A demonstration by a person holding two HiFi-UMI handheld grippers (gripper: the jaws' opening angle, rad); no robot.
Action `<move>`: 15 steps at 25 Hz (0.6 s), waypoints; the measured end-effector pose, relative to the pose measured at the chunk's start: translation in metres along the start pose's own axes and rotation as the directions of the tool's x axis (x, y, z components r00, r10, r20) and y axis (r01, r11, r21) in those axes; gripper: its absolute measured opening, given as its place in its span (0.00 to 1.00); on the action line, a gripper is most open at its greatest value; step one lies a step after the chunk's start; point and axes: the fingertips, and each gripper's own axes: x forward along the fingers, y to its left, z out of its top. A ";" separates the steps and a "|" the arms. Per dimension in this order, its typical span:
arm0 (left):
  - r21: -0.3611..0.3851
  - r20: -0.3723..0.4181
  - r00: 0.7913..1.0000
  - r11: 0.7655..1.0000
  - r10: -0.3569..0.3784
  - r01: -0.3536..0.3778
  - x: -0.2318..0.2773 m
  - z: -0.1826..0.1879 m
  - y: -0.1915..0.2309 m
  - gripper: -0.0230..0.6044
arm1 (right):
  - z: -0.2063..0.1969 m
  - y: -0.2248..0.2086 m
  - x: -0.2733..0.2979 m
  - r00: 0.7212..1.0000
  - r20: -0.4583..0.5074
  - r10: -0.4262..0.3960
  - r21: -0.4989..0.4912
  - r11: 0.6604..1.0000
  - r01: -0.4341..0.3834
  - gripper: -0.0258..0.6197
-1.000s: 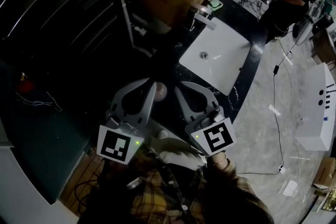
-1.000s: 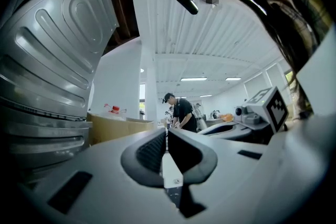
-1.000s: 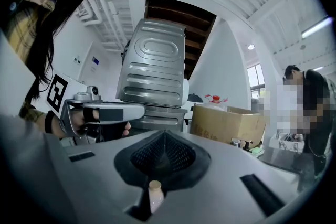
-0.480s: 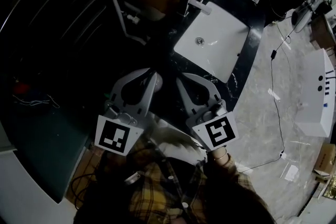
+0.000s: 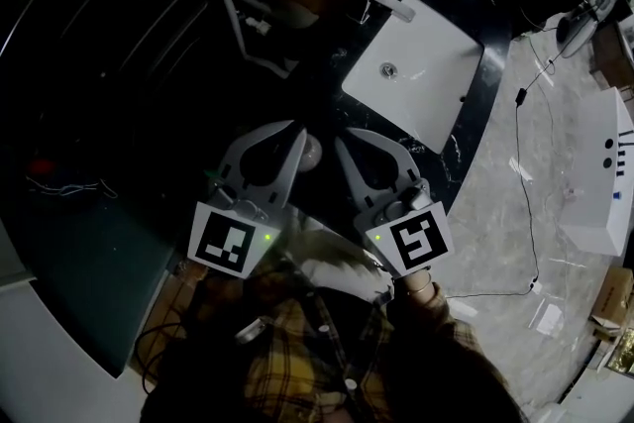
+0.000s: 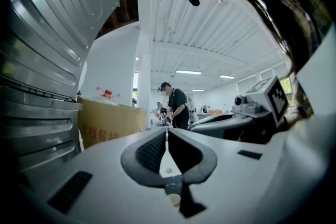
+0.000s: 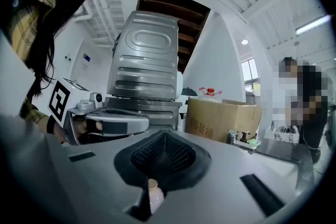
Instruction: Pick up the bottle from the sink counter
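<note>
The bottle (image 5: 310, 153) sits on the dark desk (image 5: 319, 110) at seven o'clock from the sink (image 5: 428, 64), between my left tongs (image 5: 296, 137) and right tongs (image 5: 343, 144), both closed and empty, so pushing in unopened could knock it over.

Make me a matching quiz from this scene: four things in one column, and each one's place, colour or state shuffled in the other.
1 sink
2 cardboard box
3 bottle
4 left gripper

a jaws shut
b set into the dark counter
c brown
d between the left gripper and the right gripper

Pairs: 1-b, 2-c, 3-d, 4-a
</note>
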 end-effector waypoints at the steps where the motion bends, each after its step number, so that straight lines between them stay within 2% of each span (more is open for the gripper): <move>1: -0.004 -0.001 1.000 1.000 0.002 -0.002 0.000 -0.001 0.002 0.08 | -0.001 0.000 0.002 1.000 -0.003 0.000 0.001 1.000 0.000 0.07; 7: -0.013 -0.001 1.000 1.000 0.010 -0.010 0.000 -0.008 0.008 0.08 | -0.006 0.000 0.009 1.000 -0.019 -0.005 0.008 1.000 0.005 0.07; 12: -0.024 -0.012 1.000 1.000 -0.018 0.017 0.003 -0.015 0.006 0.08 | -0.007 -0.002 0.012 1.000 -0.019 -0.010 0.005 1.000 0.010 0.07; 15: -0.007 -0.031 0.999 1.000 -0.025 0.025 0.004 -0.023 0.005 0.08 | -0.009 0.000 0.013 1.000 -0.021 -0.010 0.002 1.000 0.010 0.07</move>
